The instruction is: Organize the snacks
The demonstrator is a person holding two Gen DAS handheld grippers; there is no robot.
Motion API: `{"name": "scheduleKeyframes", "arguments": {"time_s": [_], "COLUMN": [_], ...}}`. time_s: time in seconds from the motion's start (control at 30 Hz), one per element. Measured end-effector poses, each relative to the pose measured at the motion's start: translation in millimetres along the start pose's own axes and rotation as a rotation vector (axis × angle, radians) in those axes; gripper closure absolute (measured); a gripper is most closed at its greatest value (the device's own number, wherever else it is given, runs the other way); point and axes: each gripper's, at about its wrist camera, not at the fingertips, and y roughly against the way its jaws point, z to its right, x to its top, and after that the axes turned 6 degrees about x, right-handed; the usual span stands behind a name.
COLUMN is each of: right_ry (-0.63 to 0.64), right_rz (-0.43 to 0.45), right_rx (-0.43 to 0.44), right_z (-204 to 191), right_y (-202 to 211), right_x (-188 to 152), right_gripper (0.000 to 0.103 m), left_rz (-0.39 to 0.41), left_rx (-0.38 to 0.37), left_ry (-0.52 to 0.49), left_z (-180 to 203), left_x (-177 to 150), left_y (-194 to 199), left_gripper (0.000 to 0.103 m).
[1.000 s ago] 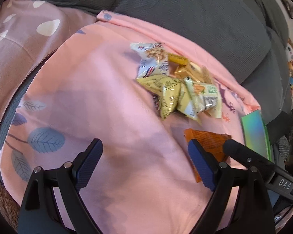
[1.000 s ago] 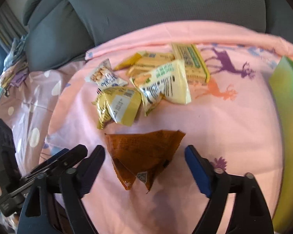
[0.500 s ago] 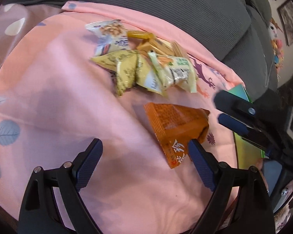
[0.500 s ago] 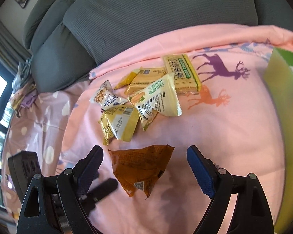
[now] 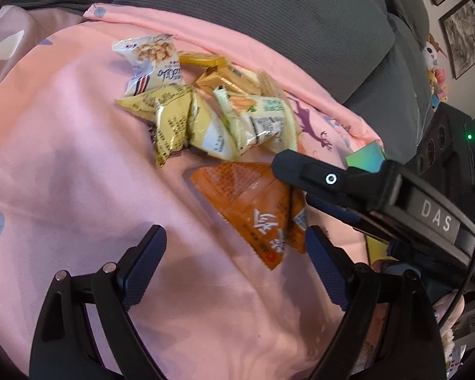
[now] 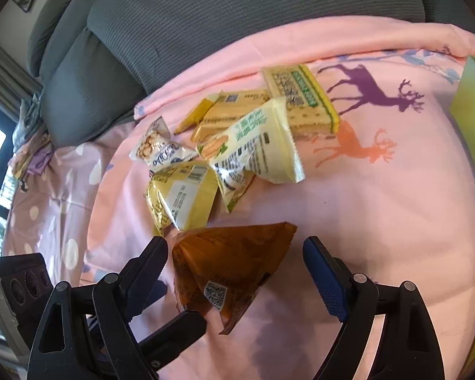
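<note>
Approaching orange snack packet (image 6: 234, 262), lying at 6 o'clock of snack pile (image 6: 237, 145) on pink sheet (image 6: 380, 209); right hand-held gripper (image 6: 236, 264) straddling it wide, left hand-held gripper (image 5: 236, 255) wide, empty; next, probably closing on packet

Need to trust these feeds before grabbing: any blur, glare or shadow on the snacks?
Left wrist view: sharp, fisheye-bent edges, soft shadows on the pink printed bedsheet, orange triangular snack packet legible. Right wrist view: slightly blurred, glare on the pale yellow-green foil packet, bright window at left.
</note>
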Motion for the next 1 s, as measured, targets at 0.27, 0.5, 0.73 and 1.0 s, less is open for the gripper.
{"name": "scheduleKeyframes", "arguments": {"time_s": [0.27,0.5,0.73,1.0], "right_ry": [-0.051,-0.038,-0.02,0.03], "right_rz": [-0.041,-0.084,-0.056,0.008], "right_rx": [0.078,0.128,0.144,0.163], "right_z": [9,10,4,-18], "right_y": [-13,-30,-19,-4], "right_x": [7,5,-1,-6], "right_gripper": [0.015,0.03,0.035,0.035], "left_rz": [-0.014,-0.012,0.021,0.091], "left_rx": [-0.071,-0.105,-0.087,-0.084], "left_ry": [0.012,0.009,-0.011,-0.059], "left_z": [10,5,8,15], "left_x": [9,9,4,1], "left_y": [-18,-25,-14,4], "left_gripper": [0.015,0.041,0.045,0.045]}}
